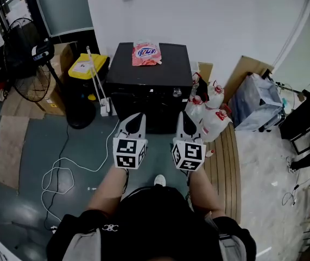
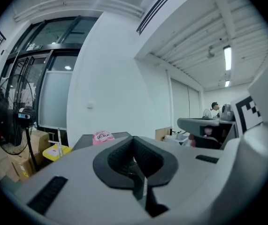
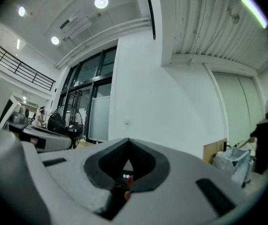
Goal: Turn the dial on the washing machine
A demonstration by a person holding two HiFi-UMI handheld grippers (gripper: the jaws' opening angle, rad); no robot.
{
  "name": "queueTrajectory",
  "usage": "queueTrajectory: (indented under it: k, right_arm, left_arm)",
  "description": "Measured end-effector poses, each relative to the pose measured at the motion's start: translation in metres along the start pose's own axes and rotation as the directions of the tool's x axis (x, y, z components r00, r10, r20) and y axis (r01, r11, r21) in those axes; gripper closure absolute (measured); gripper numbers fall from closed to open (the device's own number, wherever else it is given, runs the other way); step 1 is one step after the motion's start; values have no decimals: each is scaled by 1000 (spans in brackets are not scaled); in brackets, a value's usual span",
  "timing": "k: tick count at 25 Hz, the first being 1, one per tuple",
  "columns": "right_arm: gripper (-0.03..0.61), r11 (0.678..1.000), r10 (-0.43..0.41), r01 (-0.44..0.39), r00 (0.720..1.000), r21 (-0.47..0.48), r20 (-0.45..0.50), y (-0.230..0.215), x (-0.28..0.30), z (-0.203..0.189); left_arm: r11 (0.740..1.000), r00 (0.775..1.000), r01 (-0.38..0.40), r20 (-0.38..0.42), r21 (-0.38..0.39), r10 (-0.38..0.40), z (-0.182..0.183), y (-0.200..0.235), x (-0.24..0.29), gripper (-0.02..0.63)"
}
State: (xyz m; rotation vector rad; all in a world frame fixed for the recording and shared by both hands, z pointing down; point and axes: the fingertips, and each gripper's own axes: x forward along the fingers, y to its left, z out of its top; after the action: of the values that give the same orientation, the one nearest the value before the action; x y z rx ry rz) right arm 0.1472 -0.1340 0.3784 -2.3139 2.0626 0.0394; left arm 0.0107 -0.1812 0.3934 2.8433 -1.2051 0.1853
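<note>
The black washing machine (image 1: 148,86) stands against the white wall, with its silver dial (image 1: 177,92) at the right of the front panel. On its lid lies a pink packet (image 1: 146,54). Both grippers hang side by side in front of the machine, a short way from it. The left gripper (image 1: 137,116) is shut and holds nothing. The right gripper (image 1: 184,115) is shut too, just below the dial and not touching it. In the left gripper view the shut jaw tips (image 2: 134,139) point past the pink packet (image 2: 103,137). The right gripper (image 3: 126,142) shows pads pressed together.
A yellow-lidded bin (image 1: 88,67), a floor fan (image 1: 27,64) and cardboard boxes stand left of the machine. White jugs with red caps (image 1: 209,110) crowd its right side, beside a wooden board (image 1: 225,156). A white cable (image 1: 62,173) loops on the floor at left.
</note>
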Motion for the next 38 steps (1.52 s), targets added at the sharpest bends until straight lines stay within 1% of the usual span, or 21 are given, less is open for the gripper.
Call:
queueTrajectory:
  k: [3,6,11,13,14,15,16,19,22,25,28,31,35,36,38]
  right_arm:
    - [580,1000,10,-10,1000,1,-21,-23,39,-8]
    - [580,1000,23,-23,999,2,-41,-38,70,-17]
    - [580,999,36,-37,997,-17,-66,-45,102,-30]
    - [580,999,38,-39,998,-14,-50,-46,110,-33]
    - [567,999,34,-35,999,-20,-37,-48,115,-34]
    - [539,999,30,-32,999,-42,-32,-49,120,-37]
    - [492,996,29,-32,999,-80,-42,-49,124,-43]
    - [388,976,42,-67,992,-207,-120,-49,140,-69]
    - [329,938,41,-105,980,-331,-195,-54,159,-98]
    - [314,869,-3,-116,971,-480,-240,-63,179,-127]
    - [314,799,-25,-143,962,-585,-270,-71,198,-161]
    - [313,730,-42,-182,950,-658,-308,-76,217,-194]
    - [313,637,-95,-205,936,-743,-339,-88,245,-240]
    - [313,623,-109,-211,930,-753,-350,-93,251,-251]
    - [313,616,-135,-218,917,-757,-374,-102,261,-270]
  left_arm:
    - [1000,1000,-7,-22,-2,7,0,3,44,618]
    - [1000,999,-20,-30,-11,20,1,9,76,618]
    - [1000,998,-20,-58,-3,20,-4,18,105,618]
    - [1000,998,-16,-67,-5,16,-6,21,113,618]
    - [1000,998,-15,-68,-9,14,-6,23,116,618]
    - [1000,998,-14,-68,-12,13,-5,26,119,618]
    - [1000,998,-14,-69,-14,13,-6,29,122,618]
    - [999,997,-19,-78,-26,17,-10,37,126,618]
    - [999,995,-32,-94,-43,28,-19,47,131,618]
    - [998,992,-45,-123,-50,39,-32,55,138,618]
    - [997,988,-62,-147,-52,54,-42,59,143,618]
    - [996,983,-80,-171,-47,70,-49,64,146,618]
    - [993,974,-110,-204,-30,102,-58,73,148,618]
    - [993,971,-119,-210,-23,111,-59,76,148,618]
    - [990,966,-138,-221,-12,132,-61,82,148,618]
